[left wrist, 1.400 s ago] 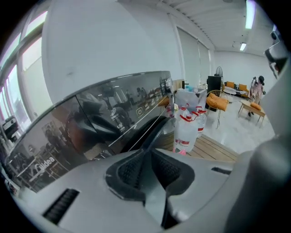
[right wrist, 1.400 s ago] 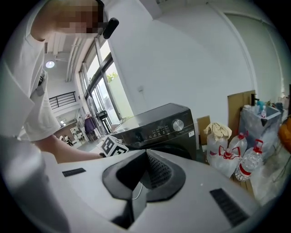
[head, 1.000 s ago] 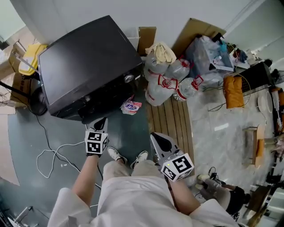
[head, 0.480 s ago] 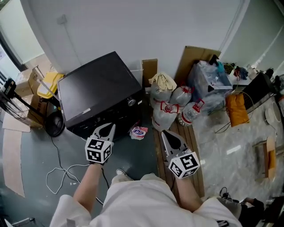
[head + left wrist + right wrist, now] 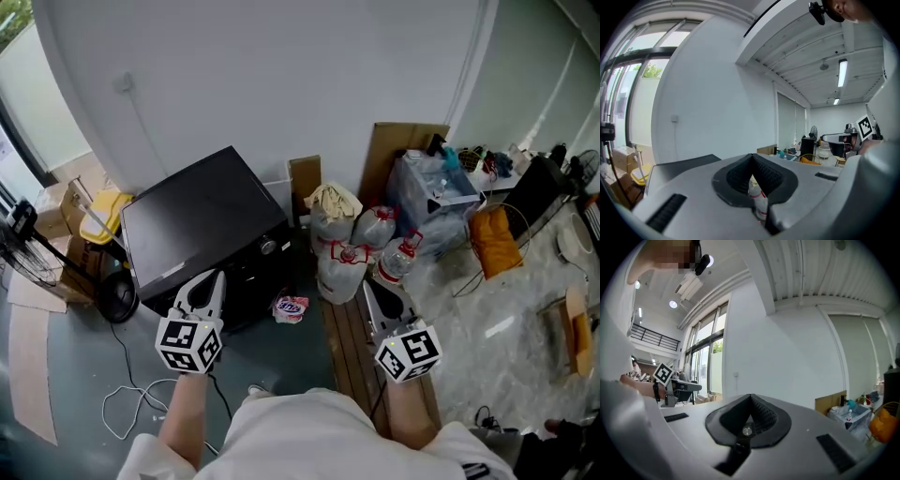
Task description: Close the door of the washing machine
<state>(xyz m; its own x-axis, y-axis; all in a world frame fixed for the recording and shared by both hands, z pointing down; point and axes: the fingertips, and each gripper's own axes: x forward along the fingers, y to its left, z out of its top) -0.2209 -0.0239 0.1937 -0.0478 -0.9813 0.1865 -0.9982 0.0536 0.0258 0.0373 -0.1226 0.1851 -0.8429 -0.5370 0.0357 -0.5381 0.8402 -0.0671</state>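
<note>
The black washing machine [image 5: 199, 221] stands against the white wall, its front panel with a silver knob [image 5: 269, 247] facing me; the door itself is hidden below the front edge. My left gripper [image 5: 215, 277] hangs in front of the machine's front edge, shut and empty. In the left gripper view its jaws [image 5: 751, 158] meet with nothing between them, and the machine's dark top [image 5: 679, 165] shows beyond. My right gripper [image 5: 368, 284] is to the right, over the wooden slats, also shut and empty [image 5: 750, 397].
Plastic bags of bottles [image 5: 358, 246] and cardboard [image 5: 397, 153] crowd the machine's right side. A small packet [image 5: 291, 306] lies on the floor by its front. Wooden slats [image 5: 349, 349] run beneath my right gripper. A white cable [image 5: 131, 401] loops at left, near a fan [image 5: 26, 255].
Both grippers have risen, still shut. The head view has lifted too, so the machine looks smaller and more wall shows; the feet have dropped out of view.
</note>
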